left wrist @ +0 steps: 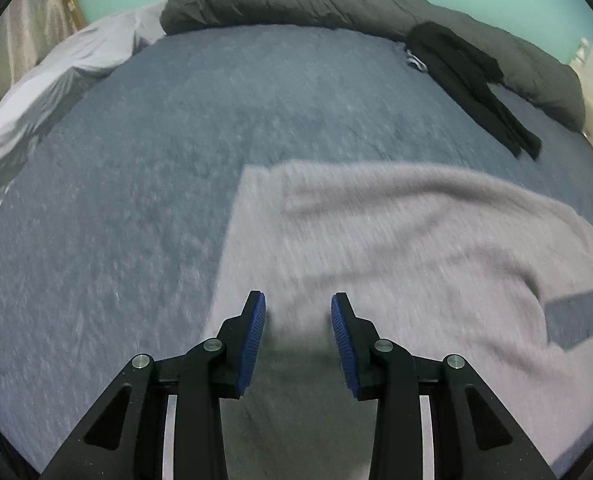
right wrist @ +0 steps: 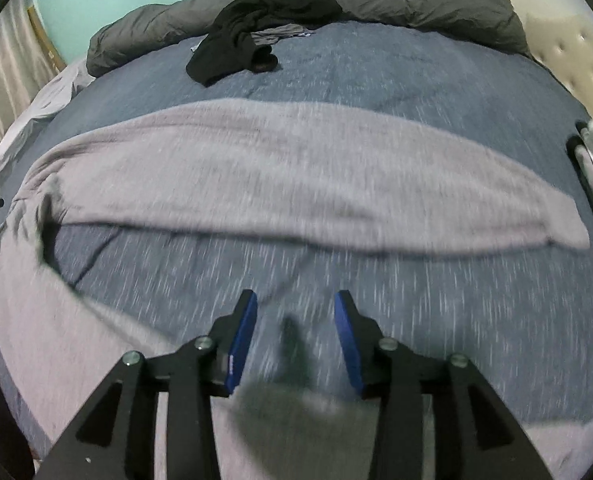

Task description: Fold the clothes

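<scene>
Roughly early-to-mid fold, by my read. Grey garment (right wrist: 232,168) lies spread on the blue bedcover (left wrist: 136,200), well apart from the rolled dark duvet (left wrist: 296,0) at the far edge. One long part runs straight across the bed, another bends down along the left of the right wrist view — looks like trousers or a long-sleeved top, blur makes it hard to say. Left edge in the left wrist view is straight and neat, so one fold may already be down.

Left gripper (left wrist: 298,320) hangs over the grey cloth, jaws parted, nothing between the pads. Right gripper (right wrist: 296,320) likewise released, over bare cover with cloth just below it.

Still left — finish this piece, then the black garment (right wrist: 240,48) crumpled near the duvet, untouched.
</scene>
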{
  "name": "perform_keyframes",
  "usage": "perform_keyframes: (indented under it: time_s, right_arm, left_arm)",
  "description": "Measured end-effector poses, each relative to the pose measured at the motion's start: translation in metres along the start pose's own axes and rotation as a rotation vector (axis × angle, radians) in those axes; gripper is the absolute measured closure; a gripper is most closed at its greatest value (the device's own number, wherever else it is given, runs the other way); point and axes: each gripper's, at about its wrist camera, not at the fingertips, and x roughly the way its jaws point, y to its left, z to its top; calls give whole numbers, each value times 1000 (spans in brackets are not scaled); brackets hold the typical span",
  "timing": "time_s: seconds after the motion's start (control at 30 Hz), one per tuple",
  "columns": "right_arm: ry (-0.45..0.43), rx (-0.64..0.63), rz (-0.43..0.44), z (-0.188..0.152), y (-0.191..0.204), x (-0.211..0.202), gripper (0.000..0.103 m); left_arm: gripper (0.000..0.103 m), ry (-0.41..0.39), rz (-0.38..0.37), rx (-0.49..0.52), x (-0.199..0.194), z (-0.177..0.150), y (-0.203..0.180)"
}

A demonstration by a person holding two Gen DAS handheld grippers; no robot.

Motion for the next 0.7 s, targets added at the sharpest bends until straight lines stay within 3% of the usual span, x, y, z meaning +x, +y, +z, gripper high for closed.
perform_keyframes:
  time_s: [0.33,0.7]
  right_arm:
    - [-17,51,-1,-49,-1,-39,60]
    - [-2,23,-20,-87,9,-57,55]
  left_arm:
    - [63,-11,12,12,-43,-56,1]
    - [61,-3,35,76,-53,-89,-15]
